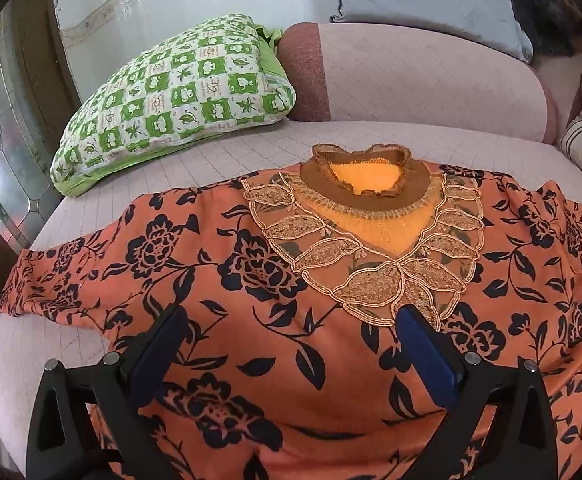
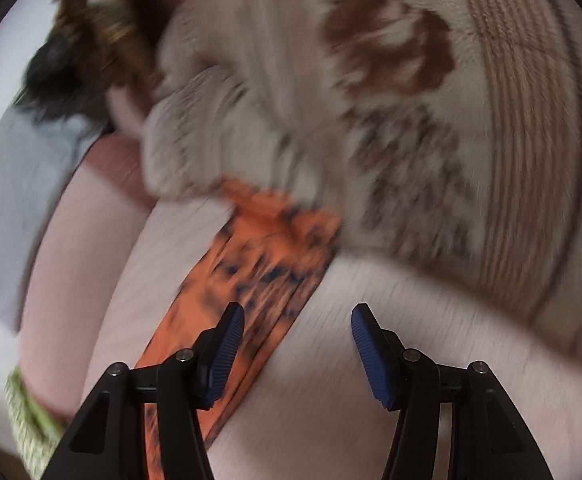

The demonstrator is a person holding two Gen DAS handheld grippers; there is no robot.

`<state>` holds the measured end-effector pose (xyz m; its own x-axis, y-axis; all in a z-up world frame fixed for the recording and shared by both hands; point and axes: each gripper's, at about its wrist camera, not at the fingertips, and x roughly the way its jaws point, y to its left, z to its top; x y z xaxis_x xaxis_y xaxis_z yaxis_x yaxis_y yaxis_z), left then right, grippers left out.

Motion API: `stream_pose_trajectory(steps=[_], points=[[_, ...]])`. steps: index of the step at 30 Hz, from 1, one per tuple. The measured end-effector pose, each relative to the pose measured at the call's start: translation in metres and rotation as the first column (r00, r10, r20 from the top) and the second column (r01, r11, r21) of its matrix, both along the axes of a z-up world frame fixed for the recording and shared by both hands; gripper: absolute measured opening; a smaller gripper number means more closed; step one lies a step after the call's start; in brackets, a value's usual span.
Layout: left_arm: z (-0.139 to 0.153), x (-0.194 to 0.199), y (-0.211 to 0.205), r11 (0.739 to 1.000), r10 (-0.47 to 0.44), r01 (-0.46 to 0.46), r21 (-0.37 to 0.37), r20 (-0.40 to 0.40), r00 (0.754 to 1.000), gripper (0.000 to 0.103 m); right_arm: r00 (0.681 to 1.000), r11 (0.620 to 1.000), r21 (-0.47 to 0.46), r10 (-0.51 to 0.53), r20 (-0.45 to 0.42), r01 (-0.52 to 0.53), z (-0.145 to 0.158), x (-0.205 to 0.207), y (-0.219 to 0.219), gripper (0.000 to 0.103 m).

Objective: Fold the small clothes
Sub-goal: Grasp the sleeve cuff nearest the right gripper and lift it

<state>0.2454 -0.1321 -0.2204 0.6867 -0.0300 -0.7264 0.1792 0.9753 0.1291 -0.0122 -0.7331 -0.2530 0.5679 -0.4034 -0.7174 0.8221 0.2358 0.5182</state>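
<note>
Left wrist view: the orange flowered top lies flat across the bed, filling the lower frame; the left gripper hovers over its chest, jaws wide, holding nothing. Right wrist view, blurred: the right gripper, jaws apart and empty, has the top's sleeve just left of centre.

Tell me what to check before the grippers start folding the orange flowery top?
1. Orange floral top spread flat, front up, on the pink cushion: ok.
2. Both sleeves laid out to the sides: ok.
3. Left gripper open above the chest, holding nothing: ok.
4. Right gripper open, nothing between its fingers: ok.
5. Right gripper lined up with the sleeve: cannot tell, picture blurred.
6. Green checked pillow clear of the top: ok.
</note>
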Motion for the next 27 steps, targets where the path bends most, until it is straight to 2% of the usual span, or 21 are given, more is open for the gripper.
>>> stream_pose_trajectory(steps=[2,5,6,7,9,10,11,14,17,20,22,25,27], points=[[-0.003,0.002,-0.003,1.0,-0.001,0.001,0.003,-0.007,1.0,0.103,1.0,1.0,-0.005,-0.003,0.028,0.003,-0.003,0.004,-0.014,0.059],[-0.006,0.005,-0.009,1.0,-0.011,0.011,0.0,-0.011,1.0,0.103,1.0,0.999,-0.035,-0.001,-0.008,0.001,-0.004,0.022,-0.033,0.055],[-0.007,0.005,-0.011,1.0,-0.013,0.014,0.004,-0.008,1.0,0.103,1.0,0.999,-0.043,-0.006,-0.019,0.006,-0.005,0.025,-0.037,0.047],[-0.008,0.005,-0.013,1.0,-0.017,0.017,0.014,-0.006,1.0,0.103,0.999,0.999,-0.049,-0.012,-0.031,0.011,-0.008,0.029,-0.041,0.033],[-0.009,0.006,-0.015,1.0,-0.02,0.021,0.019,-0.01,1.0,0.103,0.998,0.997,-0.075,-0.019,-0.062,0.015,-0.011,0.033,-0.045,0.023],[-0.009,0.006,-0.016,1.0,-0.022,0.022,0.016,-0.015,1.0,0.103,0.998,0.996,-0.083,-0.017,-0.055,0.012,-0.011,0.033,-0.044,0.014],[-0.008,0.006,-0.016,1.0,-0.02,0.02,0.016,-0.014,1.0,0.103,0.999,0.996,-0.085,-0.01,-0.044,0.006,-0.011,0.033,-0.043,0.011],[-0.002,0.003,-0.011,1.0,-0.007,0.007,0.009,0.001,1.0,0.103,1.0,0.994,-0.105,0.012,0.0,-0.012,0.002,0.029,-0.031,0.008],[0.008,0.003,0.0,1.0,0.02,-0.02,-0.017,0.019,1.0,0.103,0.992,0.987,-0.142,0.083,0.099,-0.068,0.034,0.03,-0.007,0.008],[0.019,0.003,0.016,0.997,0.057,-0.056,-0.056,0.03,0.998,0.103,0.955,0.974,-0.151,0.2,0.217,-0.169,0.073,0.045,0.026,0.008],[0.027,0.002,0.029,0.994,0.082,-0.078,-0.077,0.046,0.996,0.103,0.918,0.955,-0.163,0.285,0.276,-0.247,0.099,0.061,0.058,0.008],[0.037,0.002,0.05,0.989,0.124,-0.118,-0.093,0.064,0.99,0.103,0.837,0.908,-0.179,0.418,0.352,-0.378,0.131,0.094,0.121,0.008],[0.04,0.003,0.069,0.983,0.154,-0.147,-0.111,0.056,0.987,0.103,0.785,0.872,-0.176,0.488,0.381,-0.456,0.143,0.118,0.162,0.008]])
